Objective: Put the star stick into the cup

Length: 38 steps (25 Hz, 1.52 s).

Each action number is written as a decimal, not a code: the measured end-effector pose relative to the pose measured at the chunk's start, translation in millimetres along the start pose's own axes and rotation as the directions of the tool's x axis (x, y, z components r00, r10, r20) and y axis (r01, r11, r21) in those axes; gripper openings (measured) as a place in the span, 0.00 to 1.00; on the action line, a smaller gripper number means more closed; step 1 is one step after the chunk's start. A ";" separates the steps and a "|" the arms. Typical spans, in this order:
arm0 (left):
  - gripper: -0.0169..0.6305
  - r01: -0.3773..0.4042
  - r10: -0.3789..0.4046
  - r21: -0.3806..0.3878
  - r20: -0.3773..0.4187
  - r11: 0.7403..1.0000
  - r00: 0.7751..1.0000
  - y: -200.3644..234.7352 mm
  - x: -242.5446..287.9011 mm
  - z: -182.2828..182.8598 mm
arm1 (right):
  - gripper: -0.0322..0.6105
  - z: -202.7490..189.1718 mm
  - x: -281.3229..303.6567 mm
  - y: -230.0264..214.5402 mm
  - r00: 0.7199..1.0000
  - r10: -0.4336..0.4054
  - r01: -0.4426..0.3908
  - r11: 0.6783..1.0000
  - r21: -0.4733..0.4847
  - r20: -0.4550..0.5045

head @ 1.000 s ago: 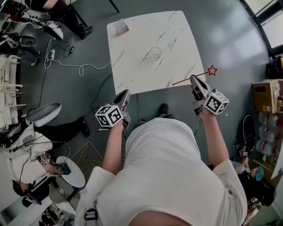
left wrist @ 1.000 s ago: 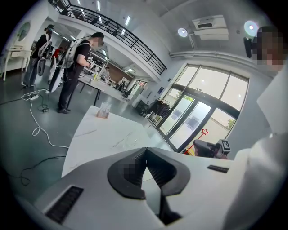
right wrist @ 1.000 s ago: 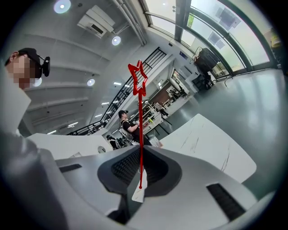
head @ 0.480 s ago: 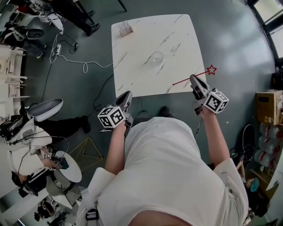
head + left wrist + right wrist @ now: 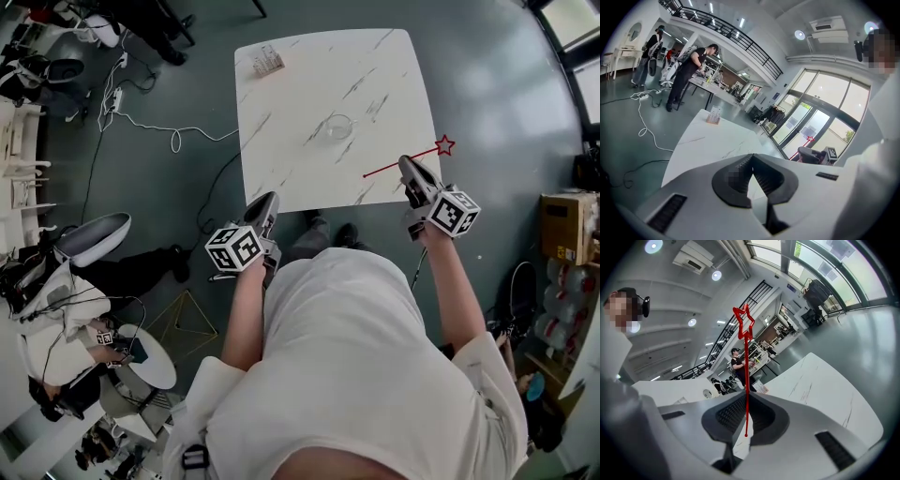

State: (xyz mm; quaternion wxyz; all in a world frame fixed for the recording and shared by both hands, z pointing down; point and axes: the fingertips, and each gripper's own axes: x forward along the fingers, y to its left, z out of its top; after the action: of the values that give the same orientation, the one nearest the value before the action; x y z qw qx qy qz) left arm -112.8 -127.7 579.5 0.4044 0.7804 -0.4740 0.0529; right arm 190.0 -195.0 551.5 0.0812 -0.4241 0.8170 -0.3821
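A thin red star stick [image 5: 403, 160] is pinched in my right gripper [image 5: 407, 170], its star end [image 5: 445, 145] out past the table's right edge. In the right gripper view the stick [image 5: 746, 380] rises between the shut jaws with the star [image 5: 744, 322] on top. A clear glass cup [image 5: 338, 126] stands near the middle of the white marble table [image 5: 300, 84], up and left of the right gripper. My left gripper [image 5: 265, 206] hovers at the table's near left edge, jaws closed with nothing in them [image 5: 751, 161].
A small holder with cards [image 5: 267, 62] sits at the table's far left corner. Cables [image 5: 155, 127] trail over the grey floor to the left. People stand by desks at the far left [image 5: 689, 70]. A cardboard box [image 5: 565, 216] lies at the right.
Both grippers have edged slightly forward toward the table; the right one carries the stick a little up and left. The view shifted slightly.
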 end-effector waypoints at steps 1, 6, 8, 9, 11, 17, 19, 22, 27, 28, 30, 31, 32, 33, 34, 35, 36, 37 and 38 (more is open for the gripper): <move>0.05 0.003 -0.003 0.003 -0.006 1.000 1.000 2.9 3.4 3.9 | 0.10 2.3 3.6 -2.3 1.000 -0.012 0.012 1.000 -0.002 0.007; 0.05 0.037 -0.035 0.031 -0.050 0.999 0.998 18.7 27.9 25.1 | 0.10 14.5 28.8 -17.0 0.995 -0.097 0.099 0.993 -0.067 0.032; 0.05 0.051 -0.049 0.028 -0.072 0.998 0.996 24.2 39.3 29.4 | 0.10 17.2 42.1 -22.7 0.992 -0.124 0.126 0.990 -0.061 0.039; 0.05 0.058 -0.056 0.027 -0.082 0.998 0.995 26.4 45.0 31.3 | 0.10 17.8 49.3 -25.0 0.990 -0.134 0.136 0.989 -0.058 0.039; 0.05 0.073 -0.070 0.025 -0.106 0.997 0.992 30.1 57.5 33.8 | 0.10 18.6 64.6 -28.8 0.988 -0.150 0.152 0.987 -0.062 0.030; 0.05 0.115 -0.110 0.016 -0.176 0.993 0.978 47.0 91.5 36.9 | 0.10 12.1 114.7 -48.3 0.977 -0.214 0.209 0.966 -0.150 -0.014; 0.05 0.112 -0.109 0.007 -0.182 0.994 0.977 57.7 96.7 42.9 | 0.10 6.0 133.0 -56.0 0.972 -0.231 0.221 0.958 -0.180 -0.035; 0.05 0.105 -0.103 0.002 -0.193 0.994 0.976 73.2 101.7 50.8 | 0.10 1.4 156.9 -65.8 0.967 -0.249 0.235 0.952 -0.196 -0.052; 0.05 0.099 -0.095 0.006 -0.224 0.995 0.970 97.5 106.3 56.7 | 0.10 -15.9 190.2 -78.0 0.955 -0.284 0.253 0.932 -0.261 -0.086; 0.05 0.099 -0.095 0.005 -0.229 0.995 0.969 100.1 106.8 57.6 | 0.10 -21.5 195.1 -81.2 0.951 -0.295 0.258 0.924 -0.282 -0.098; 0.05 0.103 -0.099 0.002 -0.237 0.995 0.966 103.0 107.5 58.6 | 0.10 -33.0 202.6 -88.5 0.941 -0.316 0.270 0.916 -0.296 -0.120; 0.05 0.105 -0.102 0.000 -0.242 0.994 0.965 104.5 107.7 58.4 | 0.10 -38.4 205.4 -91.7 0.937 -0.327 0.279 0.915 -0.291 -0.127; 0.05 0.107 -0.104 -0.001 -0.248 0.994 0.963 106.3 108.2 57.8 | 0.10 -43.6 207.9 -94.4 0.933 -0.335 0.289 0.915 -0.283 -0.133; 0.05 0.109 -0.106 -0.003 -0.253 0.994 0.962 108.2 109.2 57.0 | 0.10 -48.3 210.1 -96.4 0.929 -0.343 0.296 0.914 -0.277 -0.139; 0.05 0.112 -0.109 -0.007 -0.258 0.994 0.960 109.8 110.3 56.2 | 0.10 -52.8 212.2 -98.1 0.926 -0.349 0.301 0.914 -0.274 -0.146; 0.05 0.115 -0.114 -0.011 -0.263 0.993 0.958 111.2 111.4 55.4 | 0.10 -57.3 214.0 -99.6 0.923 -0.353 0.304 0.913 -0.273 -0.155; 0.05 0.119 -0.119 -0.015 -0.268 0.993 0.956 112.4 112.1 54.5 | 0.10 -61.9 215.4 -101.1 0.919 -0.358 0.305 0.912 -0.275 -0.165; 0.05 0.124 -0.124 -0.019 -0.274 0.992 0.954 113.4 112.5 53.6 | 0.10 -66.3 216.2 -102.7 0.916 -0.362 0.307 0.911 -0.277 -0.175; 0.05 0.129 -0.130 -0.021 -0.280 0.991 0.951 114.3 113.0 52.7 | 0.10 -69.8 216.6 -104.2 0.912 -0.367 0.310 0.909 -0.279 -0.183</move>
State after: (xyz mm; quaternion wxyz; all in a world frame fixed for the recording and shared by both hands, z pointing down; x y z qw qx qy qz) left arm -156.5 -267.9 663.4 0.4711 0.7938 -0.3599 0.1357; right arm 88.0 -356.1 713.7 -0.1352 -0.5195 0.7749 -0.3337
